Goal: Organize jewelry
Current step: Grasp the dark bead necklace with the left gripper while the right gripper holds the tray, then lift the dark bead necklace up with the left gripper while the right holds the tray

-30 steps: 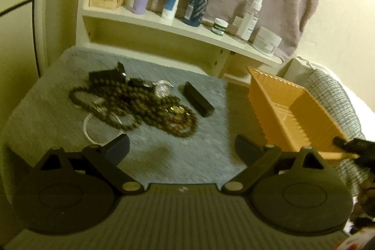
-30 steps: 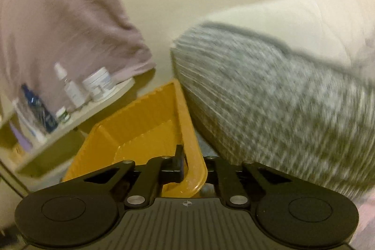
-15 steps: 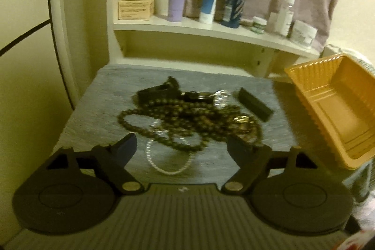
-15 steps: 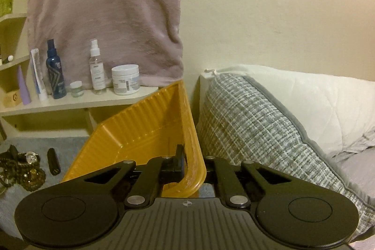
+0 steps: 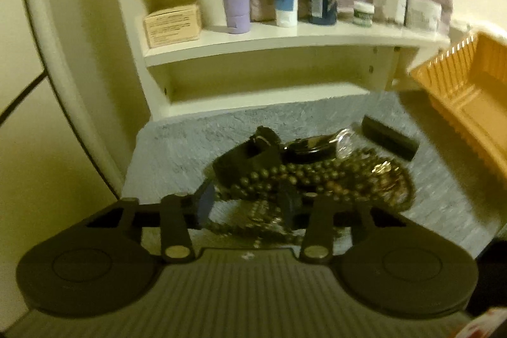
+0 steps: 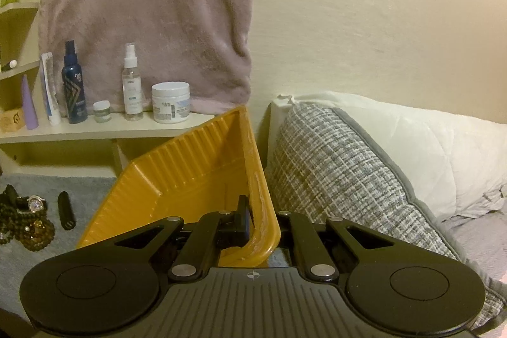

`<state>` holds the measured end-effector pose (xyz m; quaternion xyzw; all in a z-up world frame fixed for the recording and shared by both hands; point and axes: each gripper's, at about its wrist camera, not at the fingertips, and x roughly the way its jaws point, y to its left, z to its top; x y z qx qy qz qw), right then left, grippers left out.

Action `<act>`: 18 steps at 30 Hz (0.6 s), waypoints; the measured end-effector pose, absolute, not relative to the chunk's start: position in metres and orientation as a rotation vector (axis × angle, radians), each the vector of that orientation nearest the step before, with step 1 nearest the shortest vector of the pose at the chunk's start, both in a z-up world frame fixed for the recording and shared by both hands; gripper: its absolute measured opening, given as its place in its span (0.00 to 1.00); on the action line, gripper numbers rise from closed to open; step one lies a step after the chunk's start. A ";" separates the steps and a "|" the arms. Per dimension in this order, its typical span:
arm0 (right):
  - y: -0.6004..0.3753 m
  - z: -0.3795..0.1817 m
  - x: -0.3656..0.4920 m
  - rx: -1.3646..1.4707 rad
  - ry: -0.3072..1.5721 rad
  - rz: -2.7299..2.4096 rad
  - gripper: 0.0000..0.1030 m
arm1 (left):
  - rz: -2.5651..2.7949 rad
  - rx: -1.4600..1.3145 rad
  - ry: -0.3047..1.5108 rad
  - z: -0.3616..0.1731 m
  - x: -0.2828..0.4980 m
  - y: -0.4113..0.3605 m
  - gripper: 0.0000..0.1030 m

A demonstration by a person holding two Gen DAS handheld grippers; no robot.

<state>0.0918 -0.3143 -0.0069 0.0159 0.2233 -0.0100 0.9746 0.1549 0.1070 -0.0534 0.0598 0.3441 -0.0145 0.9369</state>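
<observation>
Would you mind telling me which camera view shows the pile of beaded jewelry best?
The left wrist view: the beads sit centre frame on the grey mat, just past the open left hand-held gripper. The right wrist view catches only the pile's edge at far left, beside the yellow tray.

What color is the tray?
Orange-yellow. The tray shows best in the right wrist view, pinched by the right gripper.

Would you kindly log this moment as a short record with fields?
surface: grey mat
jewelry: dark bead strands piled with a watch
left tool: open, fingers straddling the bead pile
right tool: shut on the rim of the orange tray
tray state: tilted, nothing visible inside
nearby: black bar between pile and tray
</observation>
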 end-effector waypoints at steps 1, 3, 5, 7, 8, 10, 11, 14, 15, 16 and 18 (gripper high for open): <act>-0.314 -0.007 0.092 0.031 0.451 -0.022 0.05 | -0.037 0.147 0.712 -0.055 0.157 0.106 0.34; -0.315 -0.008 0.093 0.031 0.453 -0.024 0.05 | -0.057 0.211 0.721 -0.058 0.162 0.105 0.32; -0.315 -0.008 0.093 0.030 0.455 -0.026 0.05 | -0.073 0.272 0.720 -0.061 0.165 0.103 0.31; -0.315 -0.010 0.094 0.031 0.460 -0.027 0.05 | -0.092 0.302 0.715 -0.063 0.167 0.103 0.28; -0.315 -0.010 0.094 0.030 0.462 -0.027 0.05 | -0.099 0.315 0.714 -0.064 0.168 0.102 0.27; -0.315 -0.011 0.094 0.029 0.464 -0.028 0.05 | -0.118 0.339 0.725 -0.066 0.171 0.101 0.14; -0.315 -0.011 0.095 0.029 0.464 -0.028 0.05 | -0.122 0.350 0.729 -0.067 0.171 0.101 0.11; -0.315 -0.011 0.095 0.030 0.464 -0.027 0.05 | -0.133 0.364 0.727 -0.062 0.170 0.101 0.06; -0.316 -0.012 0.095 0.029 0.464 -0.026 0.05 | -0.134 0.366 0.721 -0.057 0.169 0.101 0.06; -0.315 -0.012 0.095 0.029 0.463 -0.026 0.05 | -0.135 0.369 0.711 -0.052 0.168 0.102 0.06; -0.315 -0.011 0.094 0.030 0.461 -0.022 0.05 | -0.137 0.378 0.688 -0.040 0.166 0.102 0.06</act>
